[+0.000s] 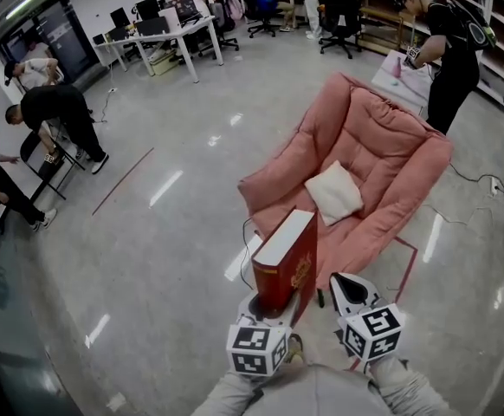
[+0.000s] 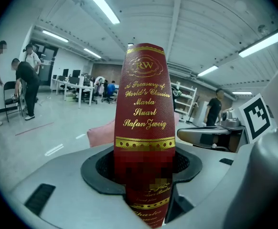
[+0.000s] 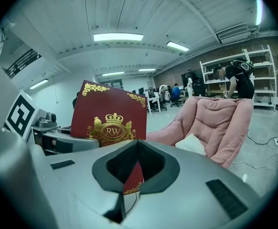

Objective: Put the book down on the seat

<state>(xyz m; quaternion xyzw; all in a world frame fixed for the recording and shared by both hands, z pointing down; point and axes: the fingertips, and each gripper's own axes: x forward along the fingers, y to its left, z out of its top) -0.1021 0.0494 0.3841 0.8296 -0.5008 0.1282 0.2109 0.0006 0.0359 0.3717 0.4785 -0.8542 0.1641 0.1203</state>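
Observation:
A thick red book (image 1: 287,263) with gold print stands upright, spine toward me, in my left gripper (image 1: 274,308). In the left gripper view the book's spine (image 2: 145,109) rises from between the jaws of the left gripper (image 2: 144,175), which are shut on its lower end. Just beyond it on the floor stands the pink cushioned seat (image 1: 382,159), with a white pillow (image 1: 334,191) lying on it. My right gripper (image 1: 347,289) hovers to the right of the book, jaws together and holding nothing. From the right gripper (image 3: 136,168) I see the book's cover (image 3: 109,116) at left and the seat (image 3: 210,123) at right.
Shiny grey floor surrounds the seat. A person (image 1: 447,55) bends over a small table behind it, by shelves (image 1: 503,24). More people (image 1: 57,111) and a folding chair stand far left, desks (image 1: 161,37) at the back. A cable (image 1: 473,180) trails right of the seat.

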